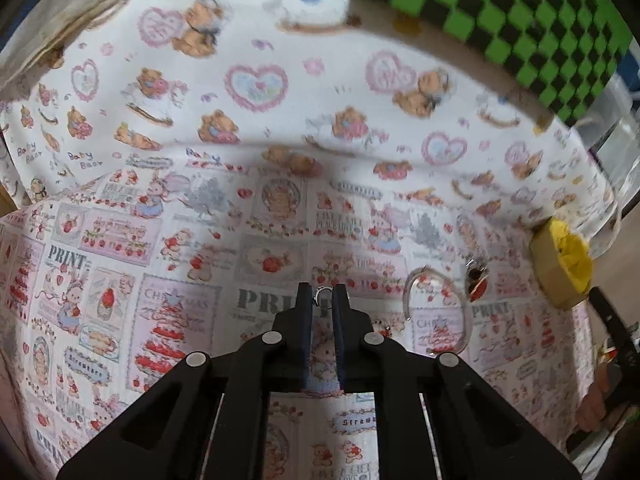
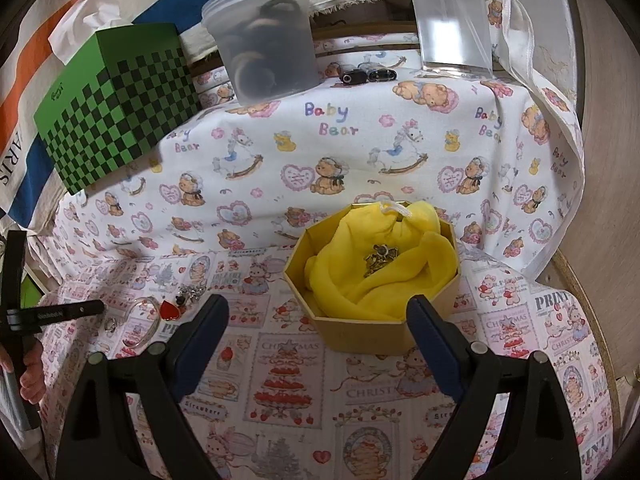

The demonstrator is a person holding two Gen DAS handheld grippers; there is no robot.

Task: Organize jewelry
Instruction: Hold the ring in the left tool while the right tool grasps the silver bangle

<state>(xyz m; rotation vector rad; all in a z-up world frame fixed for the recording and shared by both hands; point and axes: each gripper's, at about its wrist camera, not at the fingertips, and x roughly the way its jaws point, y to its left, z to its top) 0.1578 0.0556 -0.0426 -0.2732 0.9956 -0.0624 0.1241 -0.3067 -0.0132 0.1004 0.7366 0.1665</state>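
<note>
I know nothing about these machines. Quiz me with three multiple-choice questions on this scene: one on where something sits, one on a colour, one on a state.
1. Where does the dark metal brooch lie?
A. On the yellow cloth in the octagonal gold cardboard box
B. Inside the lidded plastic tub
C. On the checked tissue box

2. What colour is the small heart-shaped pendant beside the clear plastic bangle?
A. Blue
B. Red
C. Green

3. How do the two tools stand?
A. Both wide open
B. Both shut on nothing
C. Left tool closed on a small silver ring, right tool open

Answers: 1 A, the brooch rests in the cloth's hollow. 2 B, the heart is bright red. 3 C, the ring sits pinched between the left tips, while the right fingers are spread apart with nothing between them.
</note>
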